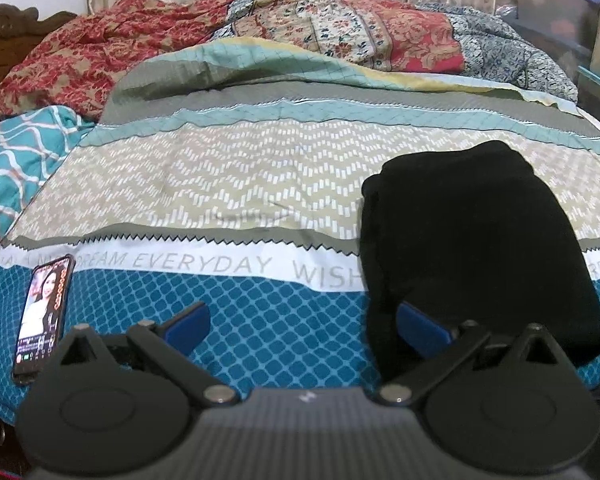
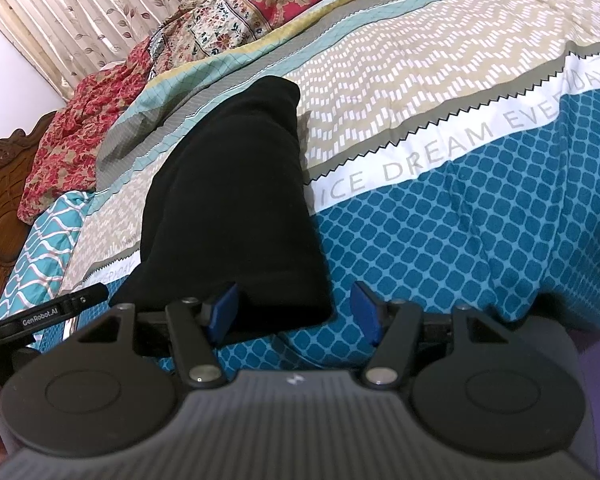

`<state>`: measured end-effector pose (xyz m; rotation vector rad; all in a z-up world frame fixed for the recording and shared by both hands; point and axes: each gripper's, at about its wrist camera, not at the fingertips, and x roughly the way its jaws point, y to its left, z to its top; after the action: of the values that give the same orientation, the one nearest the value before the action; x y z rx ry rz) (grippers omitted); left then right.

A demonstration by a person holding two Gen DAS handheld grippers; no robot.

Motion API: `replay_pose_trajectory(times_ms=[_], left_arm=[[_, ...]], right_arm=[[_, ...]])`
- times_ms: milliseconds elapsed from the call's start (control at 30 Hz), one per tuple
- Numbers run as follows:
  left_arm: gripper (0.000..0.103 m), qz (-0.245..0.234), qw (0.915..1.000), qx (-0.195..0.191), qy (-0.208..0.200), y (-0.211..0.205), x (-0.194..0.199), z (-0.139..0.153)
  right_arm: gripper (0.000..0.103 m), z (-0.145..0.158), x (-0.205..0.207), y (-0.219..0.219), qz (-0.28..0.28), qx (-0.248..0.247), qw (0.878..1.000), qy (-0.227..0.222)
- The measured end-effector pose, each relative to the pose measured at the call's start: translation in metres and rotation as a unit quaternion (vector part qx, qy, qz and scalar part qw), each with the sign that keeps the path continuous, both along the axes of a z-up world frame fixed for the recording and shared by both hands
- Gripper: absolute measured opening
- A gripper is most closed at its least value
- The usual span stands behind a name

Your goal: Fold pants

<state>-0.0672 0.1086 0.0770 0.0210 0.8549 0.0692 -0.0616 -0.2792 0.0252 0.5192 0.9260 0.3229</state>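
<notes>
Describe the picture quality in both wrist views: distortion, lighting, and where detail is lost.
Left wrist view: fisheye bends the bedspread bands into arcs; the corners go dark; the black pants read as a flat mass with no fold detail; the phone screen glows bright. Right wrist view: the bed tilts steeply, the lettering curves, the pants are again featureless black; lighting is soft and even.

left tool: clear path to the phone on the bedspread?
Probably yes. The left tool is open and empty; the phone lies flat on the bedspread to its left, nothing between. The black pants sit right.
</notes>
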Motion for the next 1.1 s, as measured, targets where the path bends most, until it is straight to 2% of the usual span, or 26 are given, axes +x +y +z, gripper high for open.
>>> replay_pose_trajectory(times_ms=[267, 367, 433, 533, 700, 933, 1033, 1100], left_arm=[[0.103, -0.019, 0.9986, -0.05, 0.003, 0.005, 0.001, 0.001], [0.103, -0.037, 0.9956, -0.086, 0.003, 0.01, 0.006, 0.003], [0.103, -0.05, 0.9928, -0.109, 0.004, 0.014, 0.012, 0.005], [0.103, -0.072, 0.9873, -0.141, 0.011, 0.016, 0.026, 0.005], [0.103, -0.082, 0.9674, -0.236, 0.044, 0.024, 0.055, -0.01], [0.103, -0.047, 0.9533, -0.288, 0.076, 0.04, 0.079, -0.039], [0.103, -0.047, 0.9335, -0.339, 0.106, 0.044, 0.084, -0.058], [0.103, -0.047, 0.9159, -0.377, 0.129, 0.043, 0.086, -0.075]], right_arm=[[0.064, 0.003, 0.001, -0.004, -0.007, -0.001, 1.0, -0.01], [0.065, 0.006, 0.003, -0.009, -0.01, 0.003, 1.0, -0.021], [0.072, 0.009, 0.005, -0.012, -0.011, 0.012, 0.999, -0.032], [0.075, 0.015, 0.012, -0.016, -0.009, 0.029, 0.998, -0.047], [0.079, 0.021, 0.026, -0.011, 0.01, 0.024, 0.998, -0.064], [0.082, 0.01, 0.045, 0.002, 0.042, 0.02, 0.997, -0.056], [0.083, 0.003, 0.054, 0.007, 0.053, 0.02, 0.997, -0.048], [0.083, -0.004, 0.061, 0.011, 0.06, 0.023, 0.997, -0.042]])
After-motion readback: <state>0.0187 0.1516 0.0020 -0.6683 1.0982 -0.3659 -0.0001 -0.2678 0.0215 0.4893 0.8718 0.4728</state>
